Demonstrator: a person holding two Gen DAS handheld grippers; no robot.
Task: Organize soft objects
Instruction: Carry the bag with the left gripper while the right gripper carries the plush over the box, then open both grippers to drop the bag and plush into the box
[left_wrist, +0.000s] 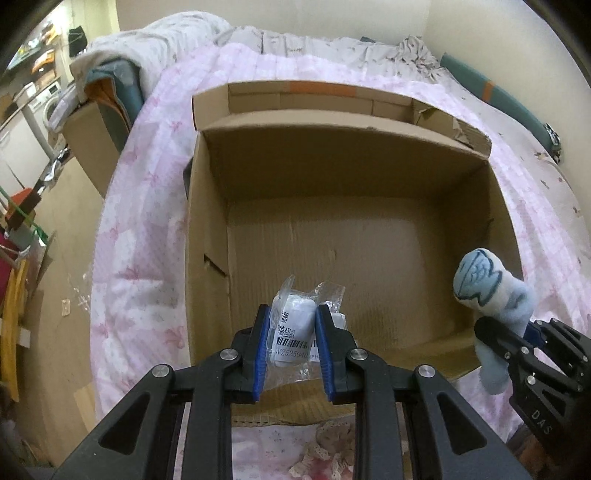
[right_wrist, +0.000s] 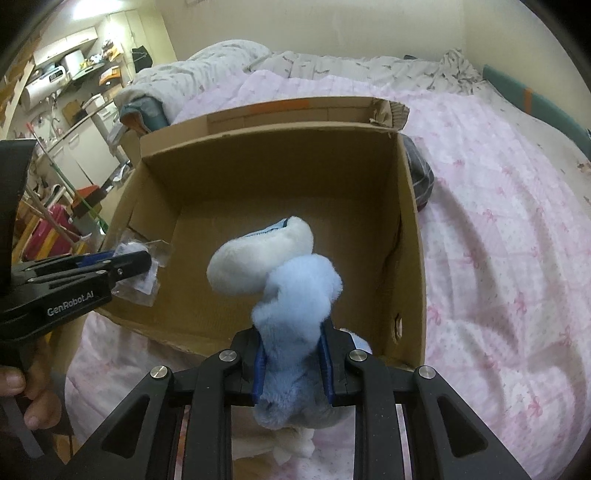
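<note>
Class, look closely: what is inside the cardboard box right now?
The cardboard box shows only its bare brown floor. The bagged item and plush toy hang above it, hiding parts of the floor near the front.

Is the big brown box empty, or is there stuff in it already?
Empty. The cardboard box shows only its bare brown floor; the plastic-wrapped packet and the blue plush toy are held above it in the grippers.

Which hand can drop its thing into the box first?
Probably the left. The left gripper holds its plastic packet over the cardboard box, while the right gripper's blue plush hangs by the rim.
</note>
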